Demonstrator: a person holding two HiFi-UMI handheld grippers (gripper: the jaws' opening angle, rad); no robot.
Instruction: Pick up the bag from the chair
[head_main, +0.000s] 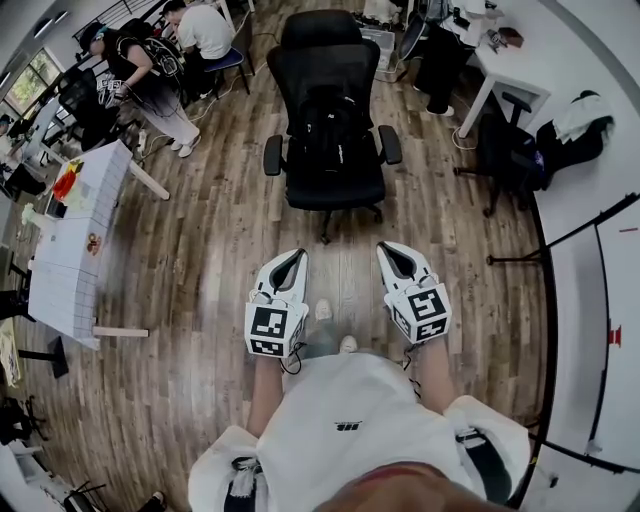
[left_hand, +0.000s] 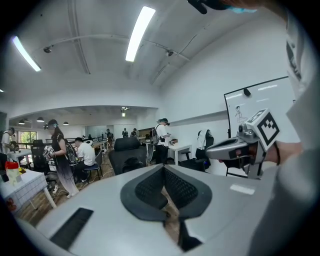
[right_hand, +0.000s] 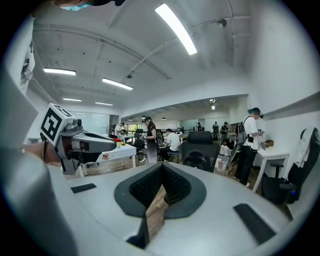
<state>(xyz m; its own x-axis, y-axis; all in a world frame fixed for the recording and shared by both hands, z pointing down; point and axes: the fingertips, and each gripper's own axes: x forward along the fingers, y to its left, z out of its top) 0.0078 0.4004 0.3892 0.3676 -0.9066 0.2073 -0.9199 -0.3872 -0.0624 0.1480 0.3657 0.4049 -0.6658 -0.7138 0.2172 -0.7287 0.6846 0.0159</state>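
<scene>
Black bag (head_main: 328, 135) sits on the seat of a black office chair (head_main: 320, 30), against its backrest. Left gripper (head_main: 296, 256) and right gripper (head_main: 386, 248) are side by side over wood floor (head_main: 220, 230), well apart from the chair, jaws closed together, holding nothing.

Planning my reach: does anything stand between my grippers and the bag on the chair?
Nothing visible does. Only bare wooden floor lies between the left gripper, the right gripper and the black office chair, where the black bag sits on the seat.
</scene>
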